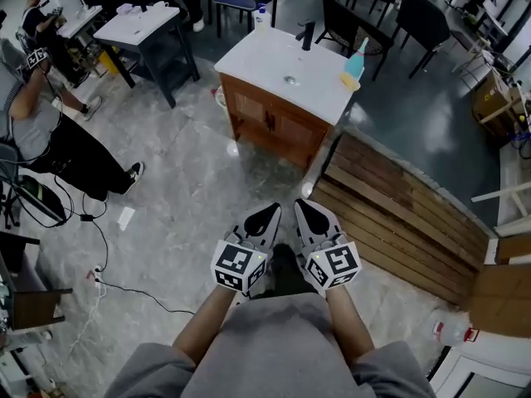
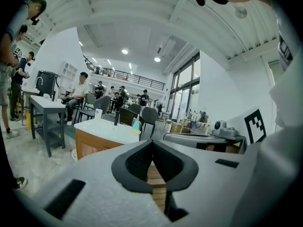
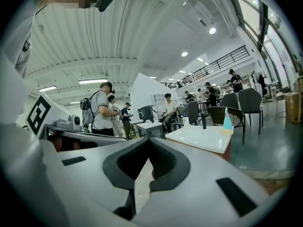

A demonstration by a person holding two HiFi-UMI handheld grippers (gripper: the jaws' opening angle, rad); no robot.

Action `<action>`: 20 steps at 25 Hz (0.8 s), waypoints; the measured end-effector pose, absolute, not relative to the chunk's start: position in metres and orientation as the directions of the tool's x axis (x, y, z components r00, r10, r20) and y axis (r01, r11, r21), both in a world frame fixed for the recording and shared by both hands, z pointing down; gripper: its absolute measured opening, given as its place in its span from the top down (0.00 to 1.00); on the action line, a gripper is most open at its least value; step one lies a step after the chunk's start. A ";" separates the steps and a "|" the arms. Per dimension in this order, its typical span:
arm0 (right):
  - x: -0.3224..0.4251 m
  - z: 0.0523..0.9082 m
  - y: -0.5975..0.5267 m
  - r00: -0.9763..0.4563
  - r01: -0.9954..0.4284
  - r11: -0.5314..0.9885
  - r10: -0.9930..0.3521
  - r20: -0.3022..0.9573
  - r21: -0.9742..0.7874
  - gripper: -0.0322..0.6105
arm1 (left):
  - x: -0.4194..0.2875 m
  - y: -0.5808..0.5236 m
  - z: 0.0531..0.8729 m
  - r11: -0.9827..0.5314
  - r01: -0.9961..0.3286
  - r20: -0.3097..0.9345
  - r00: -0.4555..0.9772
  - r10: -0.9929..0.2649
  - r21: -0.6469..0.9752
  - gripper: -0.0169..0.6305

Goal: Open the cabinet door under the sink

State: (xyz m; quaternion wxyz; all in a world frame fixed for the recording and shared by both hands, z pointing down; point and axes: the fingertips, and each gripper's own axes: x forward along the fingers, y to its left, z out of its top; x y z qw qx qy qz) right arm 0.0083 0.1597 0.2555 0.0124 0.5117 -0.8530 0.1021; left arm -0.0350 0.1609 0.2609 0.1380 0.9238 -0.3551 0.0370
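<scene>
We are holding both tongs low and close to our body, side by side, well apart from the cabinet. The left tongs are closed tip to tip with nothing between the dark pads. The right tongs are likewise pinched together and empty, their own pads meeting at the front. Each pair is carrying its marker cube at the end nearer our wrists.

The cabinet is standing ahead of us across a stretch of grey marbled floor, a wooden unit under a white sink top. Its cabinet door is facing us and looking closed, with dark handles near the middle of the front.

On the sink top a black tap is standing at the far edge, a blue bottle at the right corner and a white bottle at the far left corner. A slatted wooden platform is lying on the floor just beside the cabinet, to its right. Farther left a grey desk is standing, and a person in a grey shirt is showing at the left edge.
</scene>
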 end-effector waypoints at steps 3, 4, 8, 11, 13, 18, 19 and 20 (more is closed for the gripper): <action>0.011 0.259 0.134 -0.479 -0.874 0.459 -0.869 0.124 -0.162 0.94 | -0.033 0.139 0.265 -0.705 -0.672 0.171 0.740 -0.651 0.227 0.96; 0.011 0.259 0.124 -0.482 -0.872 0.462 -0.867 0.122 -0.162 0.94 | -0.033 0.130 0.266 -0.702 -0.675 0.172 0.737 -0.653 0.226 0.96; 0.013 0.260 0.087 -0.499 -0.862 0.478 -0.858 0.123 -0.166 0.93 | -0.031 0.094 0.268 -0.690 -0.688 0.184 0.726 -0.663 0.227 0.96; 0.019 0.262 0.060 -0.511 -0.855 0.489 -0.850 0.128 -0.171 0.93 | -0.025 0.068 0.268 -0.682 -0.696 0.190 0.718 -0.670 0.226 0.96; 0.023 0.264 0.043 -0.520 -0.850 0.497 -0.843 0.135 -0.175 0.93 | -0.020 0.051 0.268 -0.675 -0.702 0.200 0.712 -0.673 0.228 0.96; 0.032 0.270 -0.002 -0.541 -0.837 0.513 -0.828 0.147 -0.192 0.93 | -0.008 0.008 0.274 -0.663 -0.712 0.227 0.702 -0.675 0.229 0.96; 0.034 0.271 -0.011 -0.546 -0.834 0.517 -0.825 0.148 -0.196 0.93 | -0.005 -0.001 0.275 -0.661 -0.715 0.233 0.699 -0.676 0.228 0.96; 0.036 0.273 -0.019 -0.550 -0.830 0.520 -0.822 0.149 -0.199 0.93 | -0.002 -0.009 0.278 -0.659 -0.717 0.239 0.697 -0.677 0.226 0.96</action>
